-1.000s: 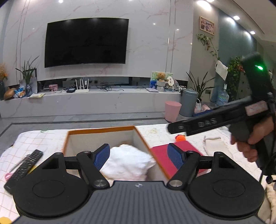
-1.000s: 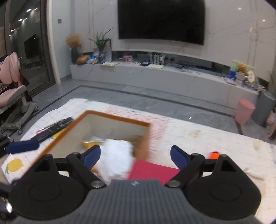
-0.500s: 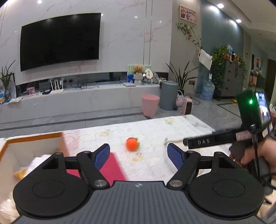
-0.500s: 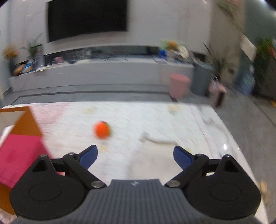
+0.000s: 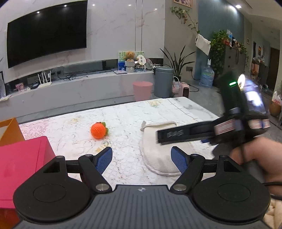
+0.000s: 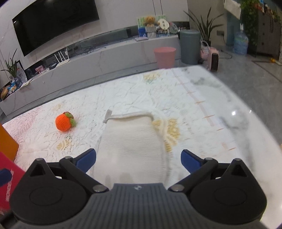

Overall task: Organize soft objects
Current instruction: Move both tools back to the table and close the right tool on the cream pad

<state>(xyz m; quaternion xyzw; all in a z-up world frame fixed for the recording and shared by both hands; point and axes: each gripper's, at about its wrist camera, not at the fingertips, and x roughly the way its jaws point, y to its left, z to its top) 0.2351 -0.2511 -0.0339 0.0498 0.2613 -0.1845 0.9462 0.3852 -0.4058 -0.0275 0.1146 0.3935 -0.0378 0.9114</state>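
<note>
Right gripper (image 6: 138, 159) lining up over the cream towelling drawstring pouch (image 6: 130, 141).
Its jaws are opening, straddling the pouch untouched — readying a pinch; the left gripper (image 5: 141, 158) is hovering wide, empty, the orange crocheted ball (image 5: 98, 130) lying apart on the white lace tablecloth (image 5: 123, 112).

Dim indoor light from ceiling spots (image 5: 238, 6), glare on the tabletop (image 6: 234, 112) (edges bowed, slight motion blur).

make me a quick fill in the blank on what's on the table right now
1. The crocheted ball with green leaves is ____ in colour.
2. The cream cloth pouch lies flat on the ____ tablecloth.
3. The bin beside the grey bin on the floor is ____.

Missing words: orange; white; pink
</note>
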